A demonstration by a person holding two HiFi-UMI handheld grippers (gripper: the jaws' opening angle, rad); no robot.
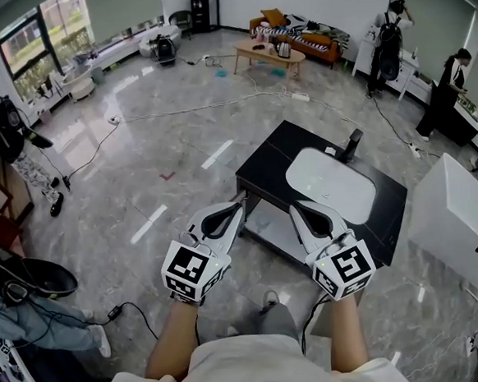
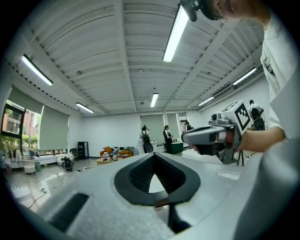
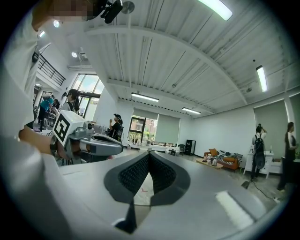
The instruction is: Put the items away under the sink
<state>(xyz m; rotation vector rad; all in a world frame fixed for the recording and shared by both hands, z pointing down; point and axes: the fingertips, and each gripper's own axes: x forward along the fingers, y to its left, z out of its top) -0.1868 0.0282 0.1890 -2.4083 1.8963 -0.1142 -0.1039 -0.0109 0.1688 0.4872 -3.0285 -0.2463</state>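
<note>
A black sink unit (image 1: 274,163) with a white basin (image 1: 329,185) and a dark tap (image 1: 352,142) stands on the marble floor ahead of me. An open lower shelf (image 1: 268,223) shows beneath its near edge. My left gripper (image 1: 241,201) and right gripper (image 1: 292,208) are held side by side, level, tips just short of the unit's near edge. Both are shut with nothing between the jaws. In the left gripper view its tips (image 2: 153,154) meet, and the right gripper (image 2: 185,137) shows beside it. The right gripper view shows closed tips (image 3: 149,153). I see no loose items.
A large white box (image 1: 459,218) stands right of the sink unit. Cables (image 1: 175,110) trail across the floor. People stand at far left (image 1: 8,134) and far right (image 1: 449,91). A sofa (image 1: 305,39) and a coffee table (image 1: 268,56) are at the back.
</note>
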